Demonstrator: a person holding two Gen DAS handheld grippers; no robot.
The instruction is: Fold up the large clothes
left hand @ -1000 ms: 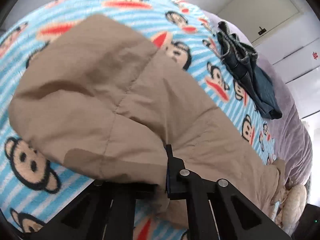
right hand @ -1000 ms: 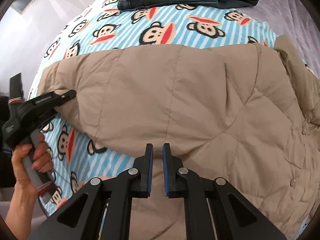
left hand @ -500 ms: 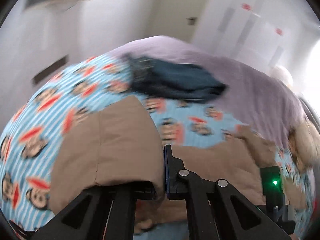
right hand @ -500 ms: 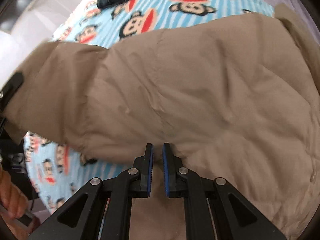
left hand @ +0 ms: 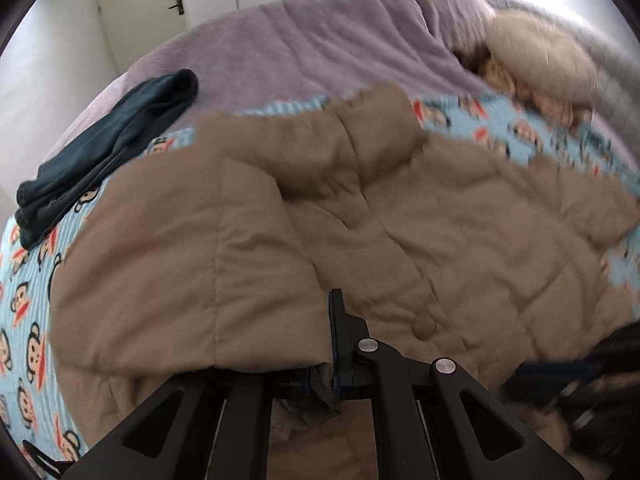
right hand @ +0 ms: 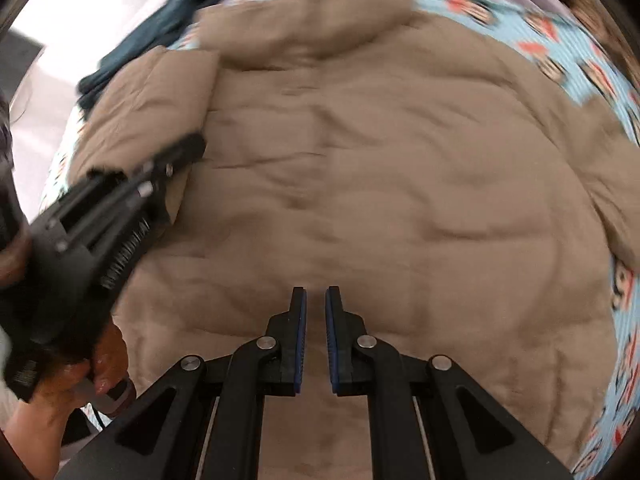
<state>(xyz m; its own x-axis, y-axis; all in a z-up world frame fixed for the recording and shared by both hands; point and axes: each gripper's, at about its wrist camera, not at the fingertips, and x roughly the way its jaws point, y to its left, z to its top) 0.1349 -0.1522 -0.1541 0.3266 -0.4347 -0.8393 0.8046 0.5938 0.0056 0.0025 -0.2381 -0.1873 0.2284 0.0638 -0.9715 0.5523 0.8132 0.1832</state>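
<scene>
A tan quilted jacket point(left hand: 440, 240) lies spread on the bed, collar at the far side. Its left sleeve point(left hand: 192, 264) is folded in over the body. My left gripper point(left hand: 326, 320) is shut on the sleeve's cuff, and the fabric covers its left finger. The right wrist view shows the left gripper point(right hand: 188, 150) at the left with the sleeve point(right hand: 160, 92) in it, over the jacket point(right hand: 380, 160). My right gripper point(right hand: 316, 300) hangs just above the jacket's lower middle, shut, with nothing between its pads. It appears as a dark blur, the right gripper point(left hand: 560, 372), in the left wrist view.
Folded dark blue jeans point(left hand: 100, 152) lie at the far left on a monkey-print blanket point(left hand: 24, 280). A purple bedspread point(left hand: 300, 48) covers the far side, with a beige pillow point(left hand: 540, 64) at the back right. A person's hand point(right hand: 104, 360) grips the left tool's handle.
My left gripper has swung the sleeve from the outer left in over the jacket's body, rolling as it went. My right gripper has shifted across the jacket toward its lower middle, still shut.
</scene>
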